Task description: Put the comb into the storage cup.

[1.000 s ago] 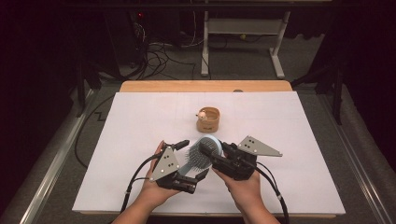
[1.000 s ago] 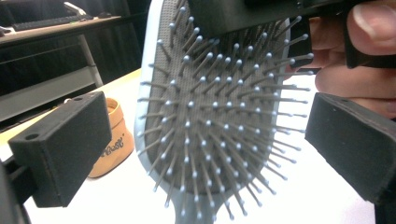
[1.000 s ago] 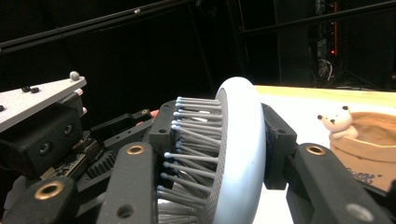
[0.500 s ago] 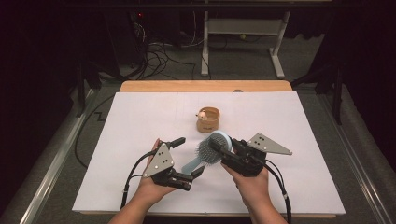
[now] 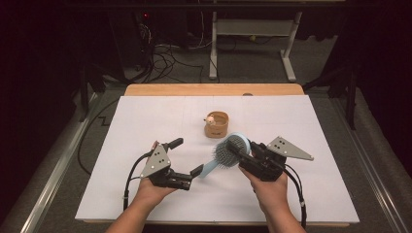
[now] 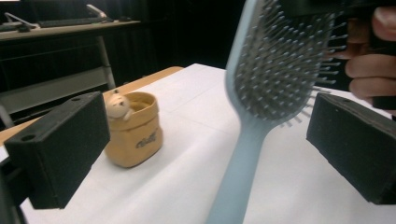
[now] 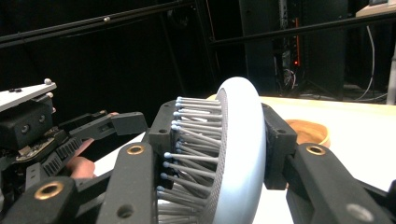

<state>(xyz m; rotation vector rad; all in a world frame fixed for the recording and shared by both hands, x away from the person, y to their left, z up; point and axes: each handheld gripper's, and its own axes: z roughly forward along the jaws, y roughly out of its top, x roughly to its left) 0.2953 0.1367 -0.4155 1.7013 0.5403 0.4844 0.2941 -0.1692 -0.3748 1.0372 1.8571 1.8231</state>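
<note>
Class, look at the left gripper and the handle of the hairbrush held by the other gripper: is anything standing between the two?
Nothing visible does. The left gripper is open, and the hairbrush handle already runs between its pads, untouched. The yellow cup stands farther back, out of the way.

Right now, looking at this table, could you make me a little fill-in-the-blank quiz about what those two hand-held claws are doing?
1. The right gripper is clamped on the head of a light blue ____.
2. The left gripper has its jaws ____, one on each side of the hairbrush handle without pressing it.
3. The small toy animal sits inside a tan ____ on the white table.

Missing words: hairbrush; open; pouch
</note>
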